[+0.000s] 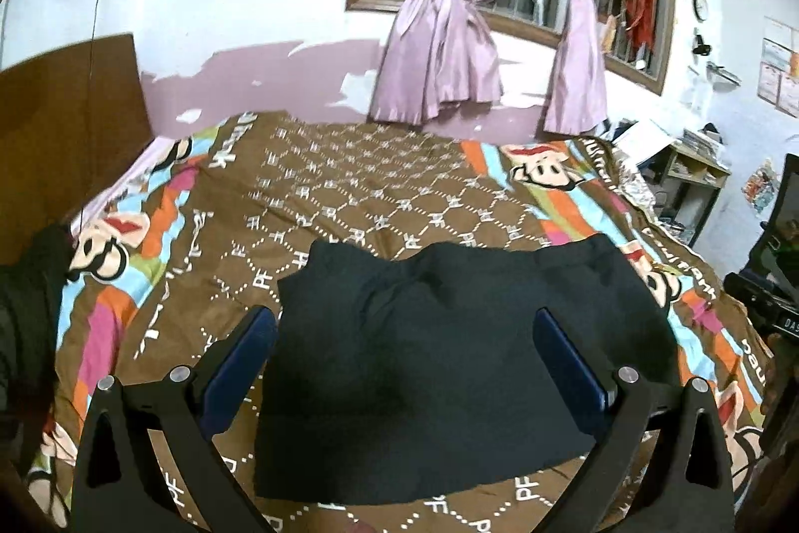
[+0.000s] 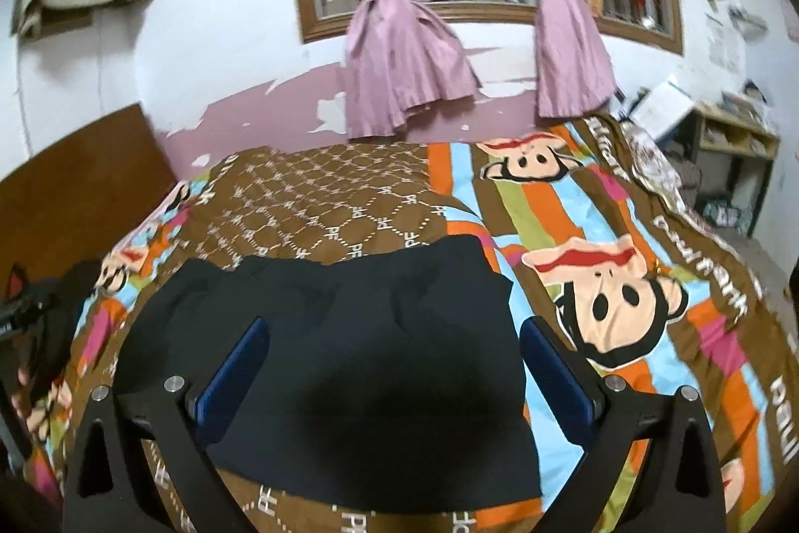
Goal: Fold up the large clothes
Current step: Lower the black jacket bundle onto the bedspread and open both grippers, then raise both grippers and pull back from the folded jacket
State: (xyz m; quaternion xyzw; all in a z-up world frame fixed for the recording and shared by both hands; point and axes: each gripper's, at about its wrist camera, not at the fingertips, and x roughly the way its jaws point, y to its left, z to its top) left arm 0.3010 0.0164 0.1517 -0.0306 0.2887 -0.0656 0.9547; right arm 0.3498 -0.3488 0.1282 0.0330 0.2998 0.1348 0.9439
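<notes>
Now, garment: black garment (image 1: 439,363) lies folded flat on the bed (image 1: 349,193).
Left hand-held gripper (image 1: 405,338): wide, empty.
Right hand-held gripper (image 2: 394,345): wide, empty.
Tip: I'd pinch both near corners evenly.

Matt black cloth garment (image 1: 449,363) on smooth printed cloth bedcover (image 1: 349,193)

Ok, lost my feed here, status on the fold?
Left claw open, empty. Right claw open, empty. Black garment lying folded on the patterned bedspread. Nothing in the way.
</notes>
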